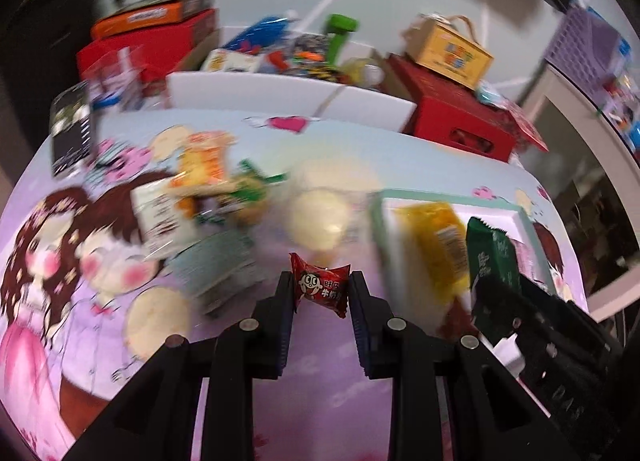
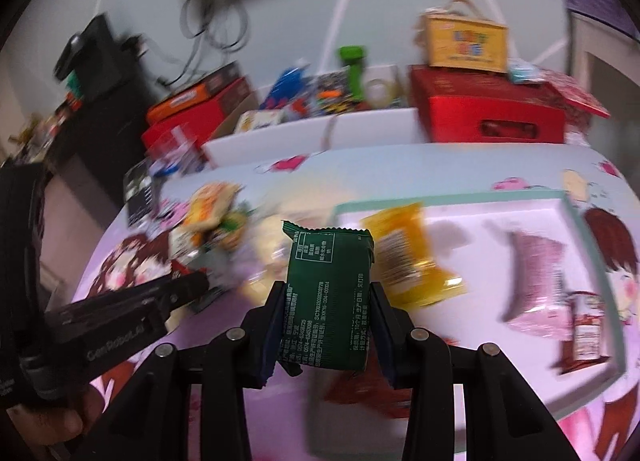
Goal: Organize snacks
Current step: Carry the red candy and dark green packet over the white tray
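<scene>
So the left gripper (image 1: 320, 287) has its black fingers pinched on a small red candy in a crinkly foil wrapper with a cartoon face (image 1: 320, 288), held right at the tips, up off the pink cartoon-print tablecloth (image 1: 320, 401). Off to its right, the other tool pokes into view carrying its packet.

Right gripper (image 2: 325, 301) is clamped around a dark green foil snack packet with white print (image 2: 326, 297), standing upright between the fingers. Just past it and to the right sits a white tray with a mint-green rim (image 2: 576, 217), and lying in it are a yellow foil packet (image 2: 404, 257), a pale pink wrapped snack (image 2: 536, 281) and a small brown-red packet (image 2: 586, 335) near the right edge.

Ahead-left of both tools there's a blurry heap of mixed snack packets (image 1: 208, 189), too smeared to sort out. Farther back, a white open box full of colourful stuff (image 2: 320, 133), and right of that a red cardboard box (image 2: 492, 109) with a yellow carton with a handle (image 2: 466, 41) on top.
</scene>
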### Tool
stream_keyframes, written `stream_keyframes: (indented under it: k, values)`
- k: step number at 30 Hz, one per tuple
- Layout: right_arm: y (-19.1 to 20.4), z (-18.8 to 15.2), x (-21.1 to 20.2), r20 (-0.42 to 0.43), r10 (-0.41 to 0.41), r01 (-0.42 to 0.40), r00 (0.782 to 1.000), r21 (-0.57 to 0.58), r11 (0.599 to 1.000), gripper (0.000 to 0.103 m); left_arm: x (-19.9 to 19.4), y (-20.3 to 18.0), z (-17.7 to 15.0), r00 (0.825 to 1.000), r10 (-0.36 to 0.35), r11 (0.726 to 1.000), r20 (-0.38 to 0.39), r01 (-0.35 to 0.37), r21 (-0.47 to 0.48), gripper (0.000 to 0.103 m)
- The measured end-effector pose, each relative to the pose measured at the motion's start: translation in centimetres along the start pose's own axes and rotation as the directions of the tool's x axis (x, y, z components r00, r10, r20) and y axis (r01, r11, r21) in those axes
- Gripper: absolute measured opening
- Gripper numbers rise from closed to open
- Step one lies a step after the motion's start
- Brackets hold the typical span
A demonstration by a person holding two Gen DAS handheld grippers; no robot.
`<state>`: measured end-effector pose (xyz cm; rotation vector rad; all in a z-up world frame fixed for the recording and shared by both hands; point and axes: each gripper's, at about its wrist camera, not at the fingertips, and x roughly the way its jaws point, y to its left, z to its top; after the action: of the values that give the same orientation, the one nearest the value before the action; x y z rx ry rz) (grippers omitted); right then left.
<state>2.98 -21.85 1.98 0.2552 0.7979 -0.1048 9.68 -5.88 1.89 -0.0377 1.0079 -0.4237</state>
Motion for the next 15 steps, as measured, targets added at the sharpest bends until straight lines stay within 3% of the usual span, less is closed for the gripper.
stream_keyframes:
  k: [7, 15]
  values:
    - [-6.6, 0.8, -1.7, 0.025, -0.088, 0.084, 0.996, 0.140, 0.987, 0.043, 1.2, -6.9, 1.3, 0.996, -0.089, 0.985, -0.006, 0.089, 0.146, 0.028]
    - [-10.8, 0.4, -2.2, 0.006, -0.138, 0.133, 0.990, 0.236, 0.963, 0.043, 3.7, -10.8, 0.1, 0.992, -0.120, 0.964, -0.041, 0.126, 0.235, 0.028]
